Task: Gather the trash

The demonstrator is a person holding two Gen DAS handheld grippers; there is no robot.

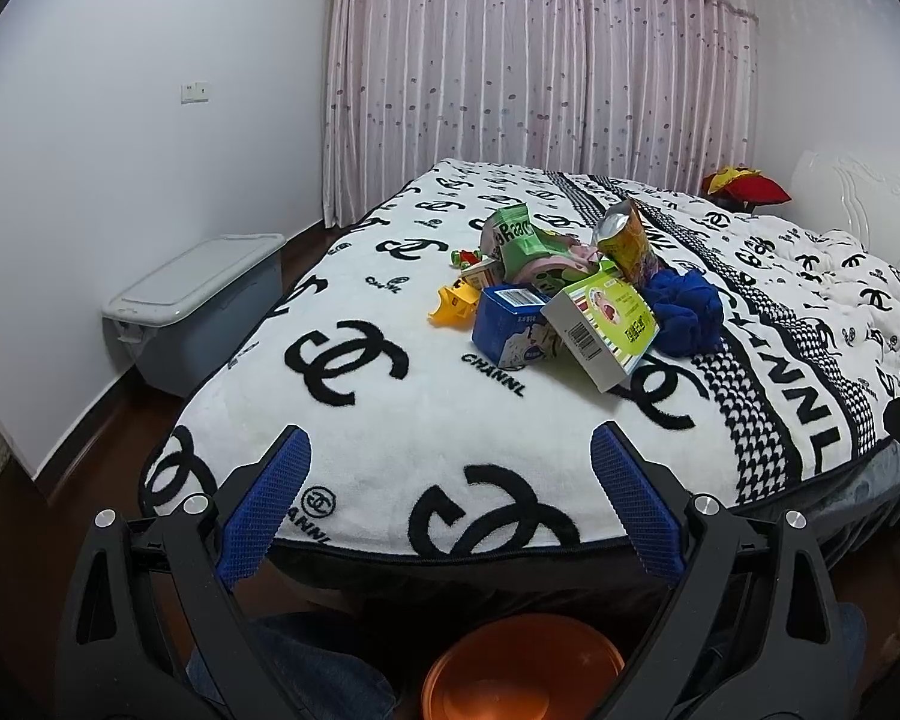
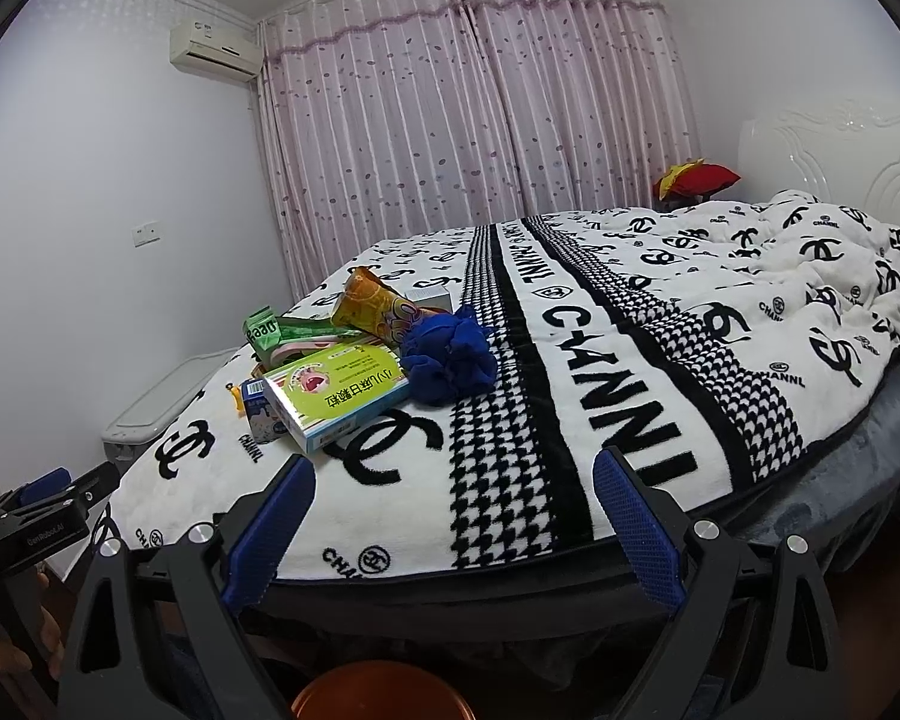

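Left tool (image 1: 450, 498): wide open, empty | Right tool (image 2: 453, 516): wide open, empty | Trash pile (image 1: 561, 294): on bed (image 1: 390, 420)

A bed (image 1: 390, 420) fills the middle of both views, a blanket (image 2: 570, 360) spread over it. A cluster of litter lies on the blanket, centre frame in the left wrist view, left of centre in the right. Within it: a carton (image 1: 510, 324) at the near left; a box (image 1: 606, 324) just right of it, leaning on the pile; a crumpled cloth (image 1: 687, 309) touching the box's right side; two snack bags (image 1: 513, 234) (image 1: 624, 240) behind. A storage bin (image 1: 198, 300) sits on the floor left of the bed, against the wall. Curtains (image 1: 540, 60) hang behind the bed. A cushion (image 1: 744, 186) rests at upper right. A round bowl (image 1: 522, 672) lies at bottom centre, before the bed.
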